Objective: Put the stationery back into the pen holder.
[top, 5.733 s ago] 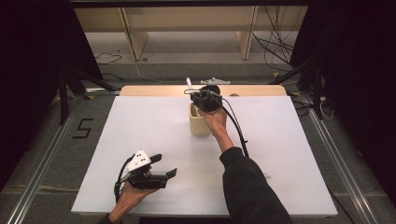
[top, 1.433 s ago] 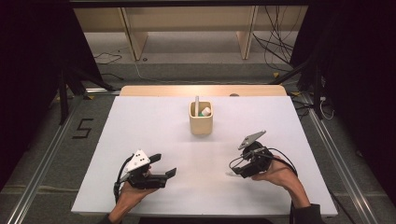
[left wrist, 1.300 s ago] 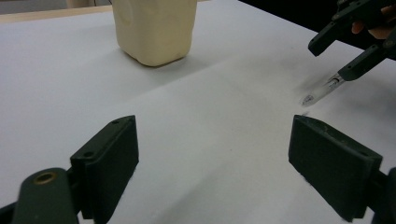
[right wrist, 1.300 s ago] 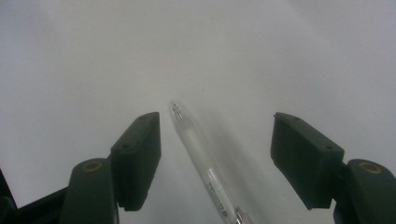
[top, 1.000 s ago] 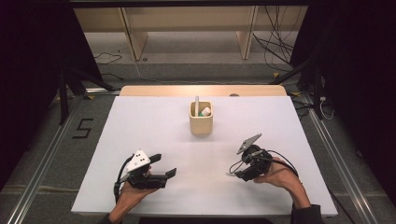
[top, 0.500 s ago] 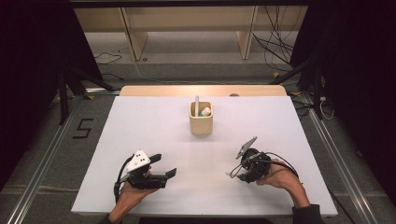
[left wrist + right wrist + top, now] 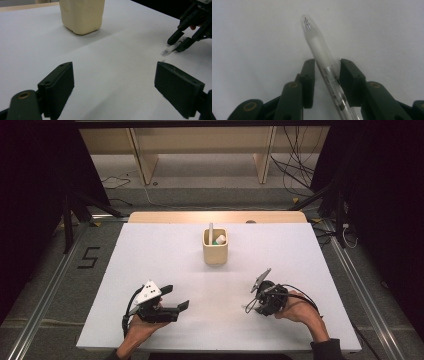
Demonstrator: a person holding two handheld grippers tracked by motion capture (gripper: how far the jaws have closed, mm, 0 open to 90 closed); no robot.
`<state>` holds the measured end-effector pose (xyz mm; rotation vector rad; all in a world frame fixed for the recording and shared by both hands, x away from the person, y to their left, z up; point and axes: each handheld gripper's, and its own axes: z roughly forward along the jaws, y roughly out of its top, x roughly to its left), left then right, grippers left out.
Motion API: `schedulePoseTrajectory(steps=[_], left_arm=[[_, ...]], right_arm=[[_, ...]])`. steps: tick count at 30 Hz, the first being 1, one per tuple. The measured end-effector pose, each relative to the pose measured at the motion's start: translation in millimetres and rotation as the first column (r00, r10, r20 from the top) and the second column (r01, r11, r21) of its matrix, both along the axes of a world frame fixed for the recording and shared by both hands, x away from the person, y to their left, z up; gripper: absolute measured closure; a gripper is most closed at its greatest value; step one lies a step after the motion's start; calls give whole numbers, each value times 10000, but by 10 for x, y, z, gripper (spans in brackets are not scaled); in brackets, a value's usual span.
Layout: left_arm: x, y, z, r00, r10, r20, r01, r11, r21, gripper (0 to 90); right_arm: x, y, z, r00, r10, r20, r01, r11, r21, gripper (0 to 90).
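The right gripper (image 7: 325, 75) pinches a clear plastic pen (image 7: 322, 60), tip pointing away from the cream pen cup (image 7: 215, 246); the left gripper (image 7: 113, 86) gapes.

High view sits above my side, looking forward and down on the whole table (image 7: 150, 250). My left gripper cam rides low, facing across to the cup (image 7: 81, 15) and my right gripper (image 7: 180, 41). Right cam's super close, staring down at the pen (image 7: 322, 60).
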<state>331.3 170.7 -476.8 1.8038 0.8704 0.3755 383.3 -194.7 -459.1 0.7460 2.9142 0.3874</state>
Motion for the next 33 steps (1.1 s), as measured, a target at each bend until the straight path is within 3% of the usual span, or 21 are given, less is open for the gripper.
schedulePoseTrajectory(steps=[12,22,33], left_arm=[[-1,-6,-2,10000,-24,26,24,10000,41,159],[-2,-7,-1,10000,-29,26,29,10000,40,159],[0,-6,-2,10000,-22,17,21,10000,38,159]], right_arm=[[-22,86,11,9992,391,1,-391,9975,-582,720],[-29,124,12,9976,690,-76,-694,9946,-767,783],[-32,124,25,9965,830,-52,-832,9939,-722,796]])
